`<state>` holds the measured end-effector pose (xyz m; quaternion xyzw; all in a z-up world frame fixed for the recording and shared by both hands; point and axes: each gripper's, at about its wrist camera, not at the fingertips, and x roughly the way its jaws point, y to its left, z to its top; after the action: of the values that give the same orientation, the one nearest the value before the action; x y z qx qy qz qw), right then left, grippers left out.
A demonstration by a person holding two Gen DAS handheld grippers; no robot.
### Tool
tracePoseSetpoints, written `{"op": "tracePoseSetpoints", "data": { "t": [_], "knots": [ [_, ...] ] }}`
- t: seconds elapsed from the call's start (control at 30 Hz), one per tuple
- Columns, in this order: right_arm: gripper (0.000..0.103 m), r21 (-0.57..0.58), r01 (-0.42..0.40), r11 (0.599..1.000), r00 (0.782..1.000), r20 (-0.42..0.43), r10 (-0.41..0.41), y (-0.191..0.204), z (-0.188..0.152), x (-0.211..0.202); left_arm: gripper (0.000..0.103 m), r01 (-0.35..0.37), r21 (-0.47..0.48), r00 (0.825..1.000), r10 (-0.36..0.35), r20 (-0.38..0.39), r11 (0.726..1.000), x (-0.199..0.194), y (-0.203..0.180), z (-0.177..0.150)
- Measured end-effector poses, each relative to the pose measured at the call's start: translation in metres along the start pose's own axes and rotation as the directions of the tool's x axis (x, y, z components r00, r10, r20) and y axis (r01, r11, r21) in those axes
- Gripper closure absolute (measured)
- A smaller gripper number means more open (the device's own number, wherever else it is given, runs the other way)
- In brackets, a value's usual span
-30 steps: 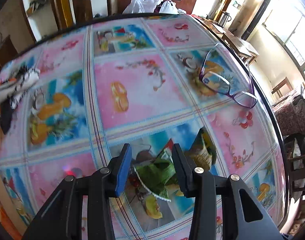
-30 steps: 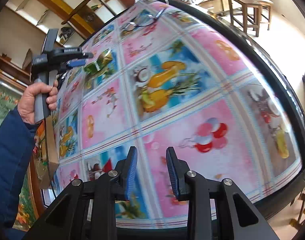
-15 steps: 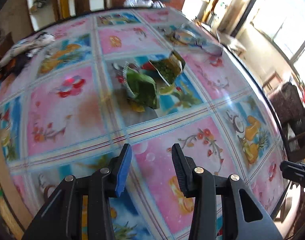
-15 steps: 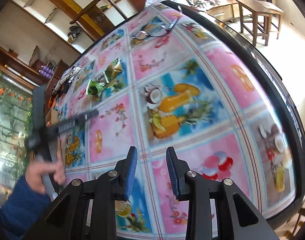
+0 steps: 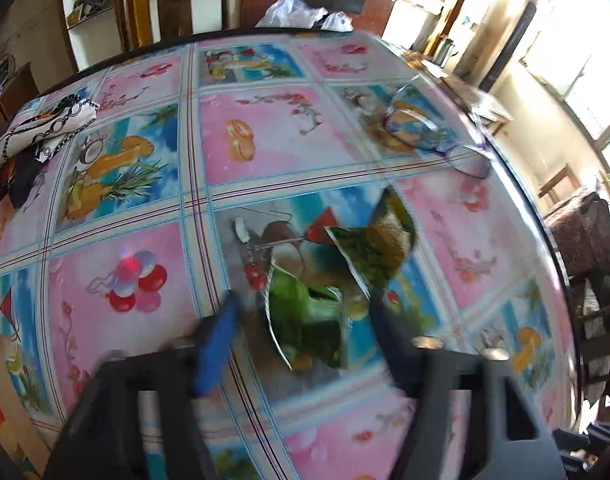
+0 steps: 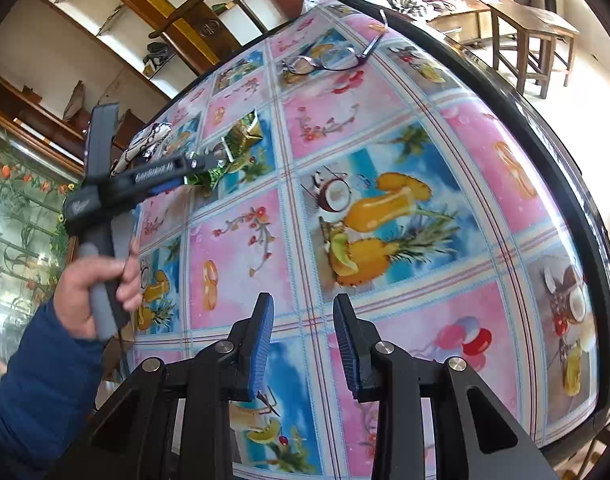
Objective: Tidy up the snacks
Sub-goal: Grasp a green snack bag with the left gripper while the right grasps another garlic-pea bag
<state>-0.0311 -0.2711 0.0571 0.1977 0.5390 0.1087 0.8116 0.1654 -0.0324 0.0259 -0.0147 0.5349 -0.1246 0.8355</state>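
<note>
Snack packets on tablecloth; left gripper spread around one.

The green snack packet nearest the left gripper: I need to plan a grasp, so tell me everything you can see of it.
The green snack packet is a small glossy foil-like pouch, bright green with darker print and a pale crimped edge. It looks crumpled and partly flattened, lying on the patterned tablecloth rather than standing. It sits between the open fingers of the left gripper, which is motion-blurred; contact cannot be judged. A second, green-and-brown packet lies just beyond it; whether they touch is unclear.
</note>
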Motion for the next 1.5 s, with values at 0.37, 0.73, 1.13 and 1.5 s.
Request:
{"op": "tracePoseSetpoints", "data": {
  "t": [0.37,0.73,1.13,1.5],
  "knots": [
    [0.063,0.023,-0.043,0.999,0.999,0.021,0.043,0.014,0.043,0.007,0.068,0.014,-0.022,1.0,-0.014,0.005,1.0,-0.034,0.015,-0.076],
    [0.054,-0.108,-0.013,0.994,1.0,-0.025,0.011,0.094,0.148,0.1,0.067,-0.027,0.003,1.0,0.027,0.009,1.0,-0.076,0.028,-0.161],
    [0.068,-0.281,0.117,0.953,0.987,-0.07,-0.142,0.102,0.164,0.169,0.067,-0.044,0.015,0.999,0.044,0.025,0.999,-0.078,0.028,-0.167],
    [0.089,-0.27,0.074,0.96,0.993,-0.07,-0.096,0.101,0.119,0.13,0.067,-0.057,0.018,0.998,0.057,0.023,0.998,-0.076,0.024,-0.164]
  ]
}}
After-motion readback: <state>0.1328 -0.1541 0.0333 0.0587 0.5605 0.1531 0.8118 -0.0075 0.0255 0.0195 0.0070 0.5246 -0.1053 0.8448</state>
